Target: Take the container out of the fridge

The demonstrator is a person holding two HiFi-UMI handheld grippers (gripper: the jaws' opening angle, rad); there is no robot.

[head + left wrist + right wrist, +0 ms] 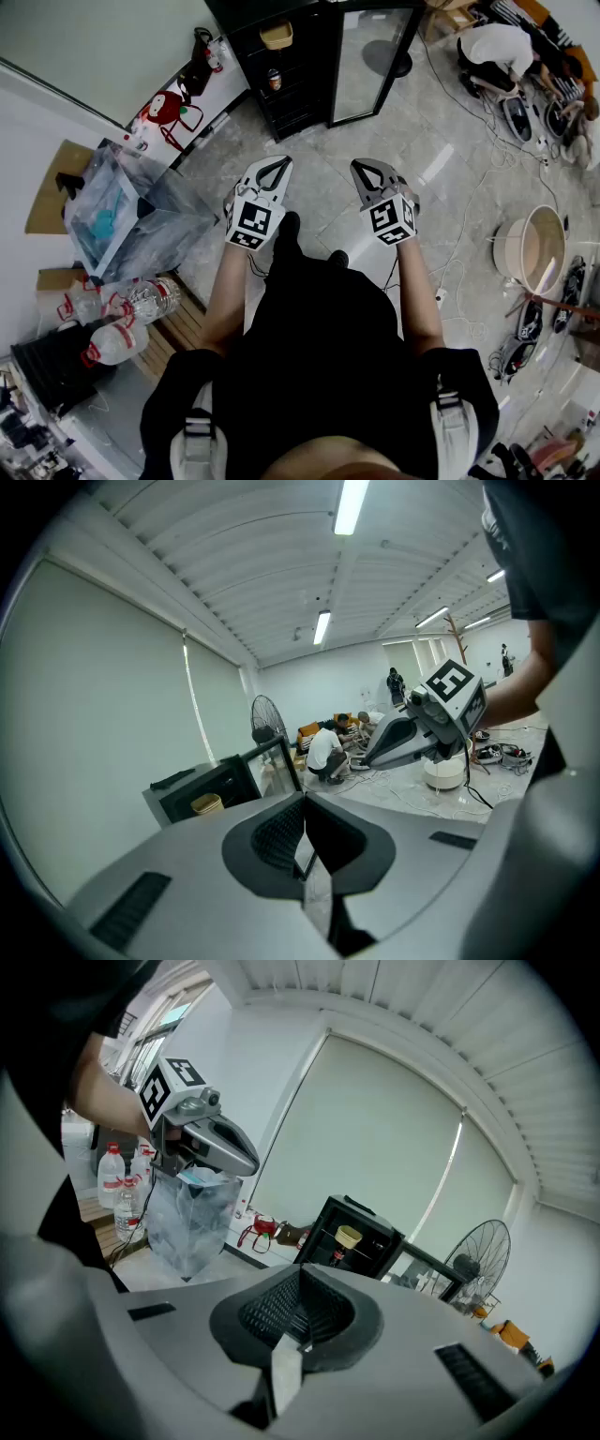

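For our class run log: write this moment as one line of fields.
stage: pre-grasp | left gripper: shut, empty | right gripper: shut, empty | fridge: door open | container: on top shelf, untouched

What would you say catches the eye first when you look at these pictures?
The black fridge stands ahead with its glass door open, a yellow container on its upper shelf. The left gripper and right gripper hover shut and empty before it.

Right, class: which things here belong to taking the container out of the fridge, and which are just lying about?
Job: fridge, its open door, yellow container, left gripper, right gripper.
Lying about: water bottles, clear plastic bag, round tub.
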